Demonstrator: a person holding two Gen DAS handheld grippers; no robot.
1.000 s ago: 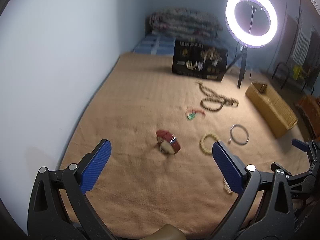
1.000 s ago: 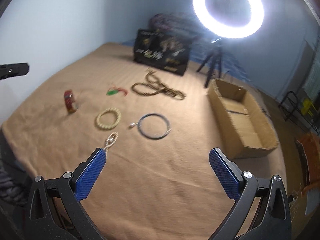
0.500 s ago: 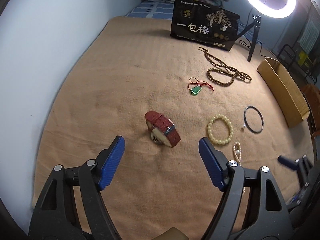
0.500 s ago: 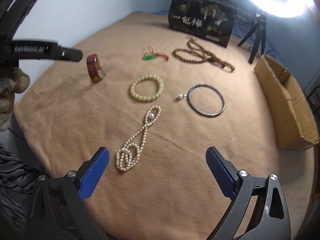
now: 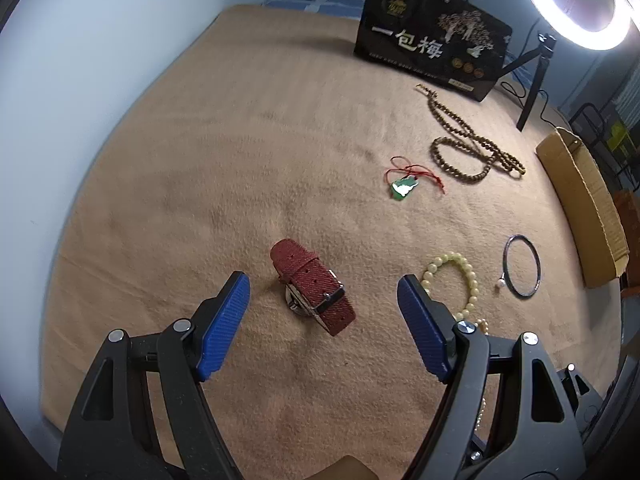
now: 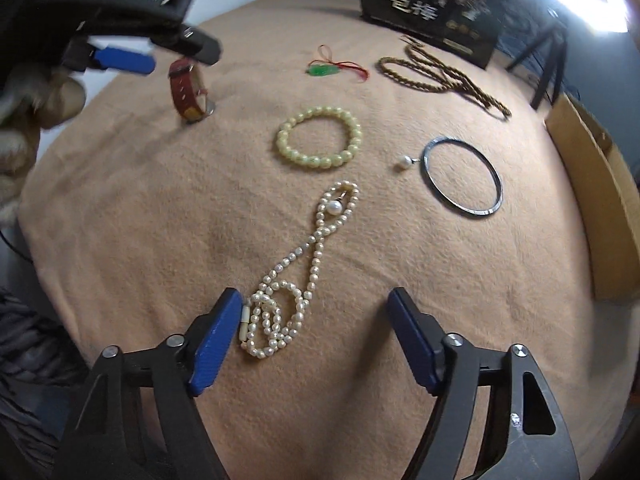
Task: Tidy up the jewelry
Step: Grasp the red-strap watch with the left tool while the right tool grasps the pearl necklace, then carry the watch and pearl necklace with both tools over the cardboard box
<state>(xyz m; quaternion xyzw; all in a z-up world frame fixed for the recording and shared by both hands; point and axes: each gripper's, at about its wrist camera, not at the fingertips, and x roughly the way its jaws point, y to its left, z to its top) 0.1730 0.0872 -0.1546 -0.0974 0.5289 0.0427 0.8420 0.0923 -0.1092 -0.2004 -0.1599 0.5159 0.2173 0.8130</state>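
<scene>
- Nearest, the right tool (image 6: 314, 322) points steeply down at the tan blanket (image 6: 400, 272) that covers the bed. Its jaws have just been closing but stand apart and grip nothing. The coiled lower end of the pearl necklace (image 6: 316, 248) lies between them, just beside the left blue pad; whether that pad touches the clasp cannot be told.
- Likewise, the left tool (image 5: 322, 306) is released, its jaws narrowed a moment ago and now steady. The red-strap watch (image 5: 314, 286) stands on edge on the blanket between the two blue pads, clear of both.
- Beyond the pearl necklace lies the pale yellow bead bracelet (image 6: 319, 138), flat and apart from its neighbours.
- Right of the bracelet lies the dark bangle (image 6: 462, 176), with a single pearl charm at its left side.
- Farther on rests the green pendant (image 5: 404, 188) on its red cord, and to its right the long brown bead string (image 5: 466, 148), looped loosely.
- Along the right edge of the blanket lies an open cardboard box (image 5: 586, 208).
- At the far end stand a black printed box (image 5: 434, 28) and a lit ring light (image 5: 576, 0) on a small tripod.
</scene>
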